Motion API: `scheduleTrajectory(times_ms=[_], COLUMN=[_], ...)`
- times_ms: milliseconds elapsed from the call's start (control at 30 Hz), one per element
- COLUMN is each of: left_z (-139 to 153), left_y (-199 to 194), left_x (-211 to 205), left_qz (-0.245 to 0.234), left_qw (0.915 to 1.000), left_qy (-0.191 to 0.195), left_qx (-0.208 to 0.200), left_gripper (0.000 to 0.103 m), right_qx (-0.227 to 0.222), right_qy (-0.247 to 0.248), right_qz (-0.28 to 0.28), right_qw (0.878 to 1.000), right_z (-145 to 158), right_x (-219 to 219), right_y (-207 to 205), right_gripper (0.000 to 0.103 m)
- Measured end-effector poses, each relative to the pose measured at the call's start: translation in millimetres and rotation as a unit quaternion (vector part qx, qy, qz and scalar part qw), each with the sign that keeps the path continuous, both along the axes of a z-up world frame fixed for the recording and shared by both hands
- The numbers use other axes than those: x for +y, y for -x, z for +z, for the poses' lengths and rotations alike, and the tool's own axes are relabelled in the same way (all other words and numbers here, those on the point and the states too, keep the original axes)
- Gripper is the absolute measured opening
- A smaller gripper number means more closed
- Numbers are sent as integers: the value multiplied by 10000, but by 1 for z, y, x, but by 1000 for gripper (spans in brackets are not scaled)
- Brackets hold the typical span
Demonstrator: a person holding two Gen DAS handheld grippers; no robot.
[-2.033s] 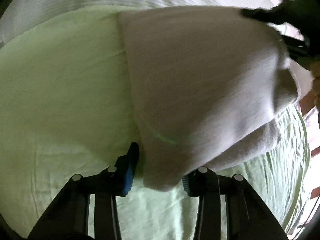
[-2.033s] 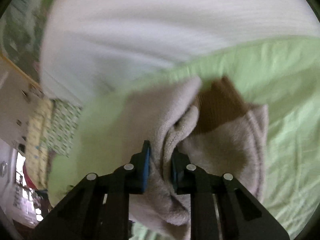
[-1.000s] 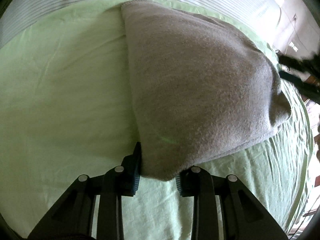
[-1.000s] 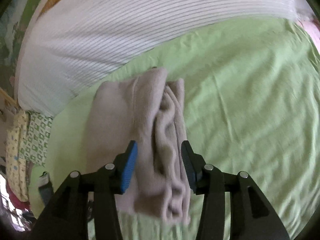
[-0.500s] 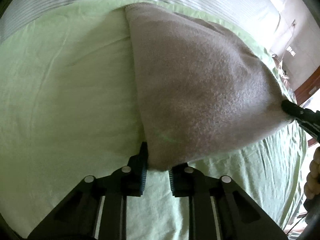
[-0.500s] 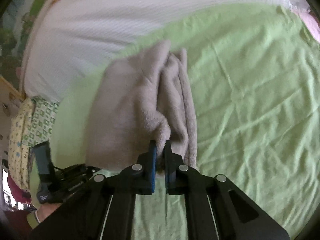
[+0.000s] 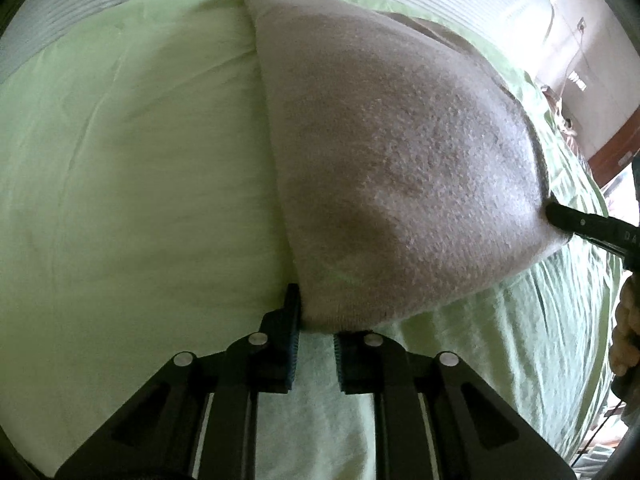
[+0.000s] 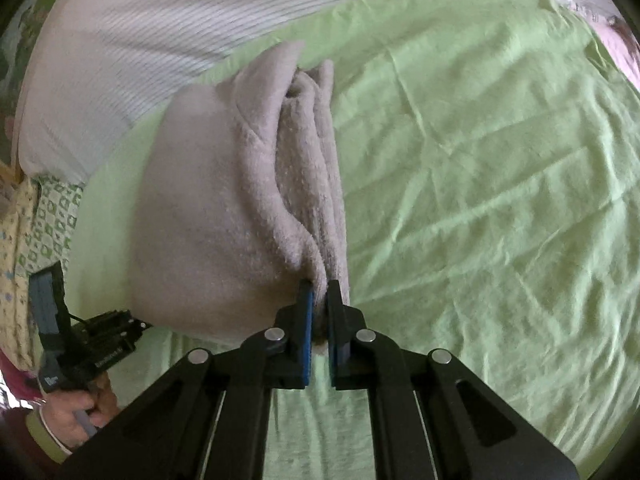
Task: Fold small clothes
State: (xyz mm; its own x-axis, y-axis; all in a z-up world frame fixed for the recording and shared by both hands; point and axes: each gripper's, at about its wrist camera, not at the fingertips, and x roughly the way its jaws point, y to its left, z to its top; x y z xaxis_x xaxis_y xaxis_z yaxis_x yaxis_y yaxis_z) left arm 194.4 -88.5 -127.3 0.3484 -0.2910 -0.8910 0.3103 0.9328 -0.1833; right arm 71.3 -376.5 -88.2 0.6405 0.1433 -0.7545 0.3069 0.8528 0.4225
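Daylight, soft and diffuse. In the left wrist view the strongest light comes from 1 to 2 o'clock, where a pale wall [image 7: 560,20] washes out almost to white. The green sheet [image 7: 120,160] is overexposed at 9 o'clock, creases faint. The grey fleece cloth [image 7: 392,152] is sharp at centre, pile grain visible, with a soft shadow along its lower left edge.

Right wrist view: even light, slight blur throughout; the cloth's left side [image 8: 192,220] smears. Sheet creases at 3 o'clock read clearly. The striped fabric [image 8: 160,32] at 11 o'clock is bright.

Both views: heavy fisheye bending, black vignette at the corners. Gripper bodies are near-silhouettes at 6 o'clock.
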Motion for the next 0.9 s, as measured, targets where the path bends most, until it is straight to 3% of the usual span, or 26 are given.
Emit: scheduleTrajectory(times_ms=[167,267,333,367,400,500,733,900], left_z=[4,12,21,24,30,44,58,62], left_y=[2,8,12,13,13,7,-34,-59], left_x=[11,21,30,33,39,51,55,38], left_qz=[28,60,115,128,173,368,775,796], left_qw=[9996,9990,9986,9983,9978,9964,9895,9890], left_qy=[238,379,466,516,611,761,1200,1229], left_qx=[166,223,220,225,200,118,216,199], left_gripper=[21,38,41,42,46,55,59,62], right_qx=[77,-35,-155,-246,-349,-614,-622,-437], right_qy=[65,-238,-112,-5,48,-111,-195,-151], right_qz=[66,119,38,-82,-208,-320,-335,-114], right_qw=[9999,9996,9998,9997,9992,9975,9973,9989], right_z=[8,13,26,33,39,52,55,43], right_x=[3,-1,-3,-5,-7,-16,-20,-19], right_y=[1,1,0,2,2,-7,-55,-93], right_gripper=[7,14,31,47,58,61,64,65])
